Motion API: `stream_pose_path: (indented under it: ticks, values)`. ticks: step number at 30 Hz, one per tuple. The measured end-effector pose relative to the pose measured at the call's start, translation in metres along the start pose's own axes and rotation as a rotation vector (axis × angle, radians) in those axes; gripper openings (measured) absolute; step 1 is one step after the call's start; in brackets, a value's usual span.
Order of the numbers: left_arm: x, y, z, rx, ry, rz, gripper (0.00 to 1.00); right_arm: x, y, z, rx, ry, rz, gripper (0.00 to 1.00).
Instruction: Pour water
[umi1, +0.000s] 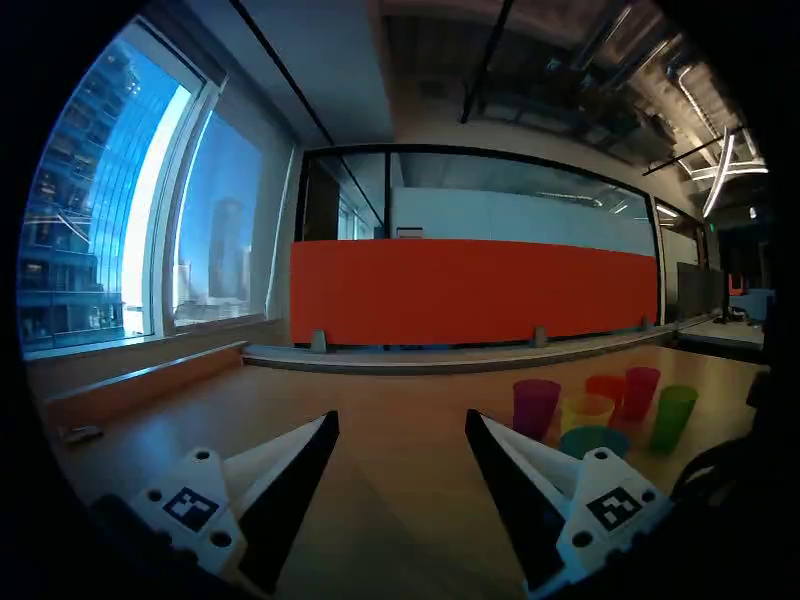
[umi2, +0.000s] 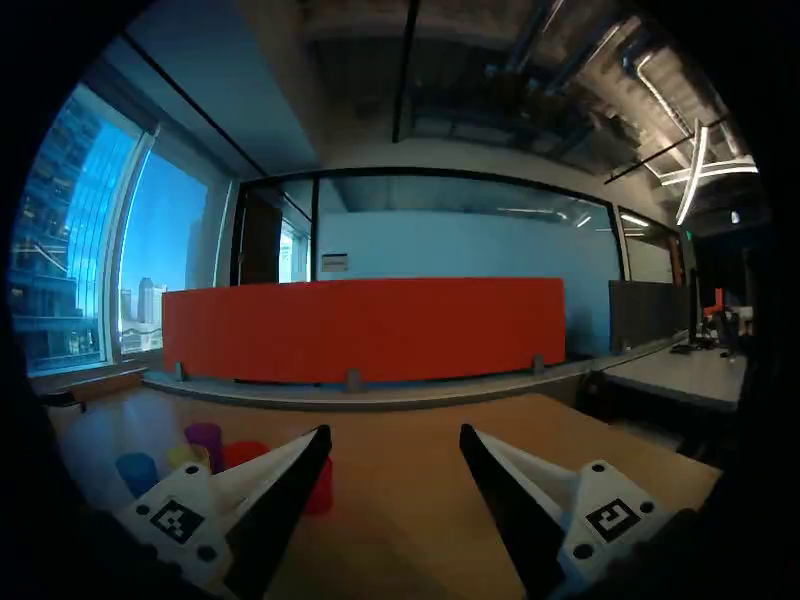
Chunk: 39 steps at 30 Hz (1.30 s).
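Several coloured plastic cups stand grouped on a wooden table (umi1: 400, 500). The left gripper view shows them to the right: a purple cup (umi1: 536, 405), a yellow cup (umi1: 586, 411), a red cup (umi1: 641, 390), a green cup (umi1: 673, 416) and a teal cup (umi1: 593, 440) just beyond the right finger. My left gripper (umi1: 400, 418) is open and holds nothing. The right gripper view has the group low on the left: a blue cup (umi2: 137, 471), a purple cup (umi2: 205, 438), and a red cup (umi2: 321, 488) partly hidden by the left finger. My right gripper (umi2: 393, 432) is open and holds nothing.
An orange divider panel (umi1: 470, 290) runs along the table's far edge. Tall windows (umi1: 90, 240) line the left wall above a wooden ledge. A grey desk (umi2: 680, 375) with equipment stands off to the right of the table.
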<state>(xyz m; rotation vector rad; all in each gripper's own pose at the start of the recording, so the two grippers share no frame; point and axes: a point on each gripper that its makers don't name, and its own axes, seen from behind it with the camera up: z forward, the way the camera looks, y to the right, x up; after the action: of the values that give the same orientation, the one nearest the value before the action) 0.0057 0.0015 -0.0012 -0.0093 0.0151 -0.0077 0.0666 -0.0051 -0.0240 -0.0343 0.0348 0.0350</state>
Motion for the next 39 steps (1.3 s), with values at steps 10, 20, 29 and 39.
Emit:
stream_pose_path:
  ticks: [10, 20, 29, 39]
  values:
    - [-0.003, 0.001, 0.0, -0.001, -0.015, 0.004, 0.94, 0.001, 0.001, 0.0, 0.002, 0.001, 0.005, 1.0]
    - [-0.004, 0.001, 0.001, -0.002, -0.015, 0.008, 0.94, 0.002, 0.003, -0.002, 0.001, 0.005, 0.001, 1.0]
    - [-0.004, 0.001, 0.001, -0.002, -0.015, 0.007, 0.94, 0.005, 0.013, -0.002, -0.015, 0.021, -0.064, 1.0]
    - [-0.004, 0.001, 0.001, -0.002, -0.015, 0.008, 0.94, -0.007, 0.016, 0.011, -0.006, 0.012, -0.109, 1.0]
